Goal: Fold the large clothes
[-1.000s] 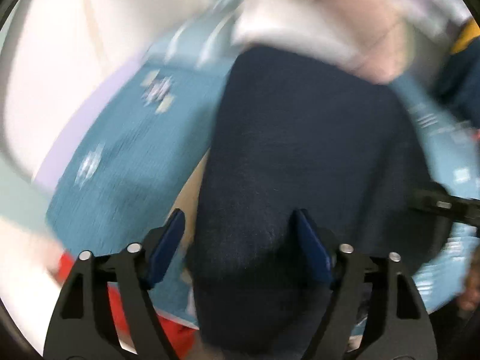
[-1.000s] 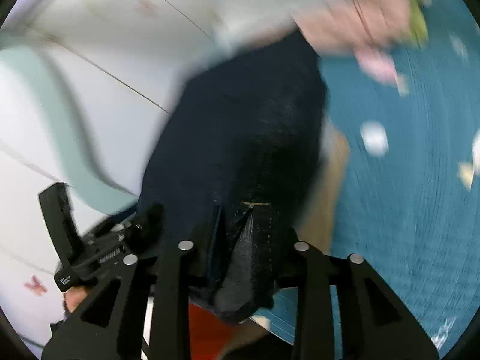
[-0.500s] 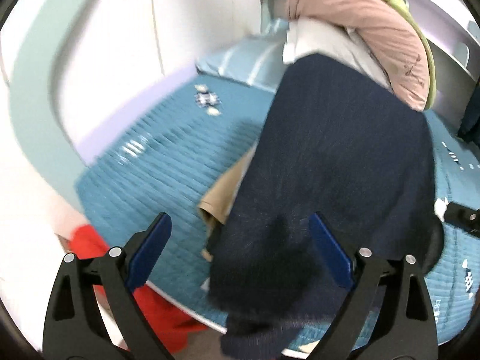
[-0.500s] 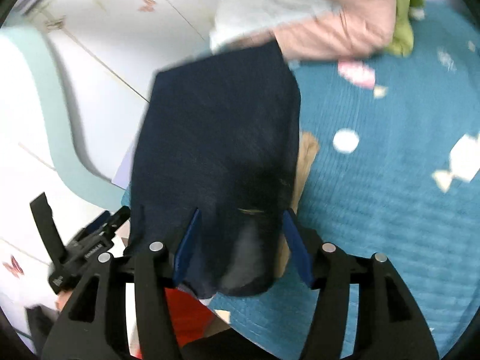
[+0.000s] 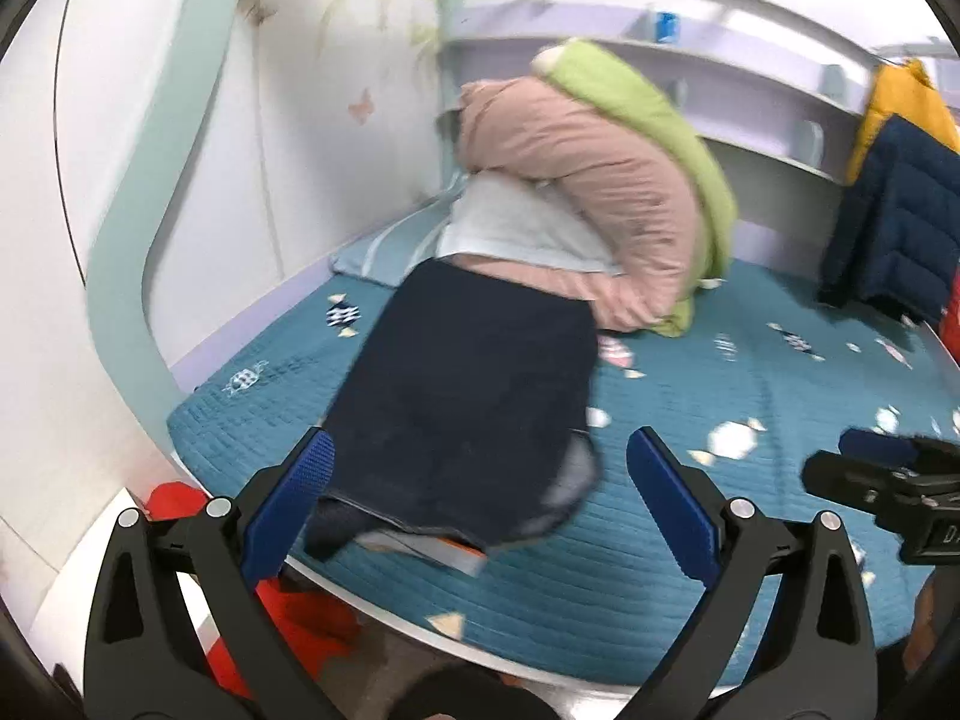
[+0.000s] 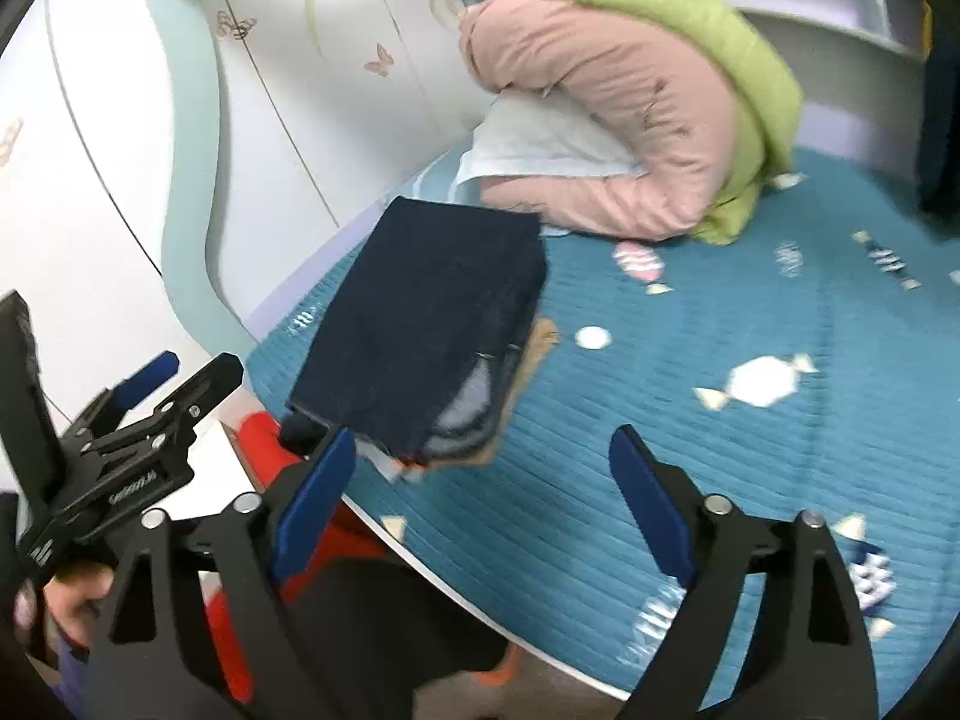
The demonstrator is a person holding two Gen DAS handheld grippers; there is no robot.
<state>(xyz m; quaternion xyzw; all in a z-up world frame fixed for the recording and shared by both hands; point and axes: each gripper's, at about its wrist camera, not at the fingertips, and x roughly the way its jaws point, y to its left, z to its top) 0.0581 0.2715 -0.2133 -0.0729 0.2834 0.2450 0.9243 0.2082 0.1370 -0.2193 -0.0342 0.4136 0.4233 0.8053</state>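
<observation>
A folded dark navy garment (image 5: pixel 462 402) lies on top of a small stack of folded clothes near the left front corner of the teal bed (image 5: pixel 690 420); it also shows in the right wrist view (image 6: pixel 420 324). A tan folded piece (image 6: pixel 528 360) sticks out under it. My left gripper (image 5: pixel 480 498) is open and empty, held back just short of the stack's near edge. My right gripper (image 6: pixel 480 492) is open and empty, over the bed's front edge to the right of the stack. The left gripper also shows in the right wrist view (image 6: pixel 150 396).
A pink and green duvet roll (image 5: pixel 618 192) and a white pillow (image 5: pixel 516 228) lie behind the stack. A navy and yellow jacket (image 5: pixel 894 210) hangs at the right. White wardrobe doors (image 6: pixel 270 90) stand on the left. Red cloth (image 6: pixel 264 438) lies below the bed's edge.
Both grippers let go of the navy garment, opened wide and pulled back from it. The garment now rests flat on the stack.
</observation>
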